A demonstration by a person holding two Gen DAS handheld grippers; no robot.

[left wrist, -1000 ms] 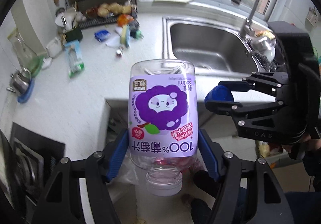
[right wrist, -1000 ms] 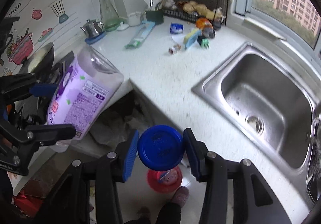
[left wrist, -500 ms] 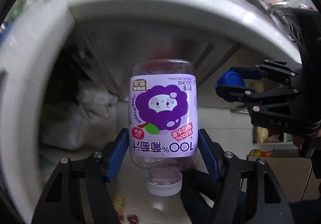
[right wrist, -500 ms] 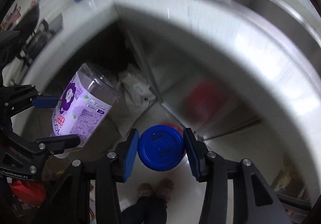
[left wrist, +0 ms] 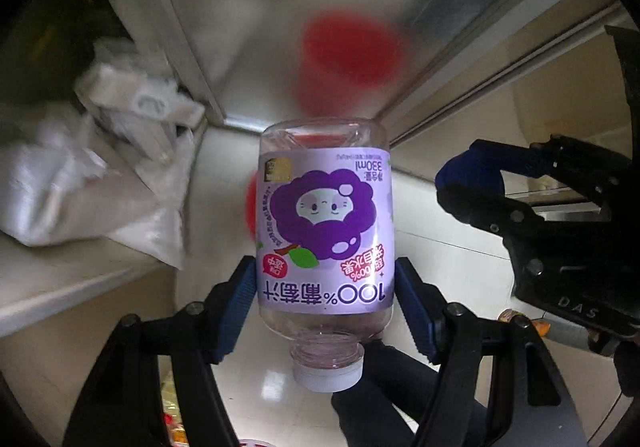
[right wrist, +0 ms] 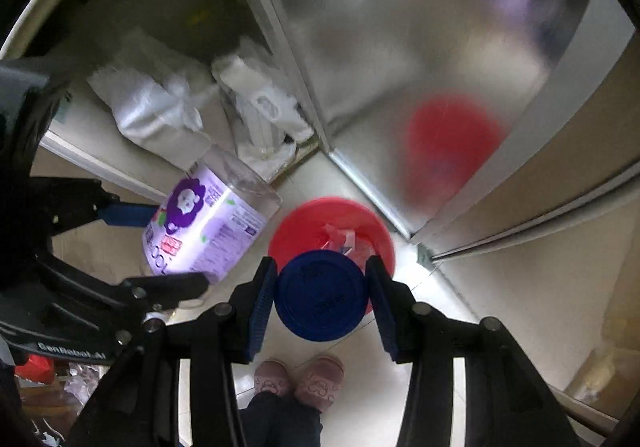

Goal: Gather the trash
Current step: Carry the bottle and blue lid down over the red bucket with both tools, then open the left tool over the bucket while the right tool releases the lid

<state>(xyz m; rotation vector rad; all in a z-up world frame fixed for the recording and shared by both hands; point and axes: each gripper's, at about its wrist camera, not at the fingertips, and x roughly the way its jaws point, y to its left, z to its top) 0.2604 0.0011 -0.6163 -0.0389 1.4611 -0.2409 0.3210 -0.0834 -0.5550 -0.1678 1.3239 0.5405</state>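
Purple-labelled clear plastic juice bottle (left wrist: pixel 325 231) is held inverted in the left gripper (left wrist: pixel 325 299), neck and white collar toward 6 o'clock and base toward 12. Both blue pads press the label's lower flanks at 9 and 3 o'clock, so the jaws stand moderately wide and clamped on the bottle. The bottle's mouth carries no cap.

Right wrist view: the right gripper (right wrist: pixel 322 301) has its jaws part closed on a round dark blue plastic cap (right wrist: pixel 322 301), pads touching its rim at 9 and 3 o'clock, flat face toward the camera. The same bottle (right wrist: pixel 208 227) appears at 9 to 10 o'clock of the cap, well apart from it, tilted, gripped by the left gripper (right wrist: pixel 152 247).

A red round plastic bin (right wrist: pixel 304 223) sits on the pale tiled floor (right wrist: pixel 460 287) directly behind the cap, toward 12 o'clock, with crumpled wrapper material inside. Its blurred red reflection shows in the brushed metal cabinet door (right wrist: pixel 400 47) at 1 to 2 o'clock. White plastic bags (right wrist: pixel 160 107) are piled in the open cabinet at 10 to 11 o'clock. The person's pink slippers (right wrist: pixel 300 377) stand at 6 o'clock.

In the left wrist view the right gripper (left wrist: pixel 468 183) sits at 3 o'clock of the bottle, apart from it.
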